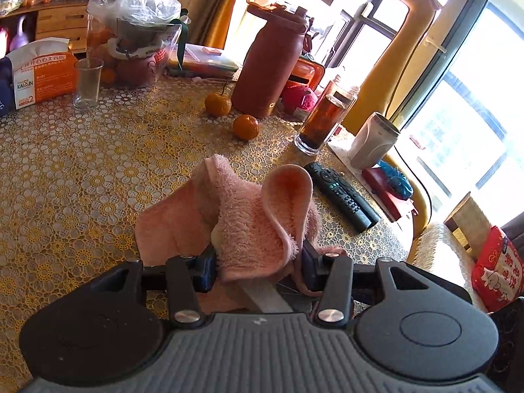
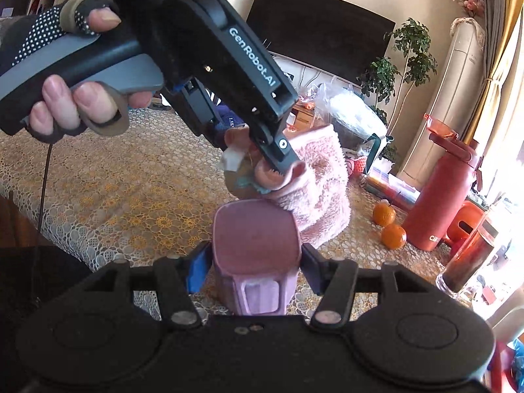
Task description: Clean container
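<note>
My left gripper [image 1: 258, 257] is shut on a fluffy pink cloth [image 1: 249, 216], which bunches up and folds over between its fingers above the table. From the right wrist view, that left gripper [image 2: 262, 163], held by a gloved hand [image 2: 75, 98], points down with the pink cloth [image 2: 324, 177] hanging just behind and above the container. The container [image 2: 255, 232] is a mauve, square-mouthed plastic cup, open end facing away. My right gripper [image 2: 255, 263] is shut on its sides. The cloth touches the container's far rim.
The lace-covered table [image 1: 82, 180] carries a tall red bottle [image 1: 268, 62], two oranges [image 1: 245, 126], a glass tea bottle [image 1: 324, 118], a black remote [image 1: 344, 196], an empty glass [image 1: 86, 83], a tissue pack [image 1: 42, 72] and a bag of fruit [image 1: 134, 32].
</note>
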A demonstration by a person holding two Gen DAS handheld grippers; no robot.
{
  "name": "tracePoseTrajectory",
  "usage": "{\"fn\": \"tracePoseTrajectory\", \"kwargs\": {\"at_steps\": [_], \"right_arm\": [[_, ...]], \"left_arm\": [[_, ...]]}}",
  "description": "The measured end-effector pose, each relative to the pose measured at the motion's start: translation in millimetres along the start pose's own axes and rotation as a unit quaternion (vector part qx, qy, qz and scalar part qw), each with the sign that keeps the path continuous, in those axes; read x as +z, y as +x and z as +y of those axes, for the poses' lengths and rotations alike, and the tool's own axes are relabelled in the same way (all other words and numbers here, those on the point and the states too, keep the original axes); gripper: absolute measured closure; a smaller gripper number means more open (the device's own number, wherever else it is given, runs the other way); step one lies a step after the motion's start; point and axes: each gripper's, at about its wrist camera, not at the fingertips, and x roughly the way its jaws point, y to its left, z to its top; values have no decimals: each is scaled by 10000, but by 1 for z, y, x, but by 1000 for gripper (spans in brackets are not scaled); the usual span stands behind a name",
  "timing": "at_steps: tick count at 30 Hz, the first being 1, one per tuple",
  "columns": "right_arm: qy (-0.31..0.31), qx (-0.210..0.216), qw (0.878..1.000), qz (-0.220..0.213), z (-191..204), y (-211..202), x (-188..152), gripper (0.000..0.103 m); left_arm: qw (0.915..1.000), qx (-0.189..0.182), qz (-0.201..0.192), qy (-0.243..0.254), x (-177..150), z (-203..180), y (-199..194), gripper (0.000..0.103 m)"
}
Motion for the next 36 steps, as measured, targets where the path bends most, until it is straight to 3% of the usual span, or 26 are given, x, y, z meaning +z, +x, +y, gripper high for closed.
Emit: {"fn": "tracePoseTrajectory", "kwargs": {"at_steps": [6,14,23,27,31,36], "right_arm": [[-157,4,9998,-123,4,-5,-6,45],[-177,82,9996,-194,0,-5,-6,45],[-525,196,9982,-212,1,-11,-11,45],[-801,283,9962,-187,4,-12,-10,45],[-1083,343,9934,-136,7,-10,-8,45],[-1244,368,9915,-131,10,-8,-6,45]], "left_arm": [[9998,166,128,-23,0,8,18,55],[9969,665,412,-12,-6,26,47,55],[9971,675,338,-42,-17,28,40,55],[9985,391,124,-362,-9,32,20,55],[9999,19,-112,-94,1,18,-12,55],[9991,-355,-63,242,-1,-3,-30,55]]}}
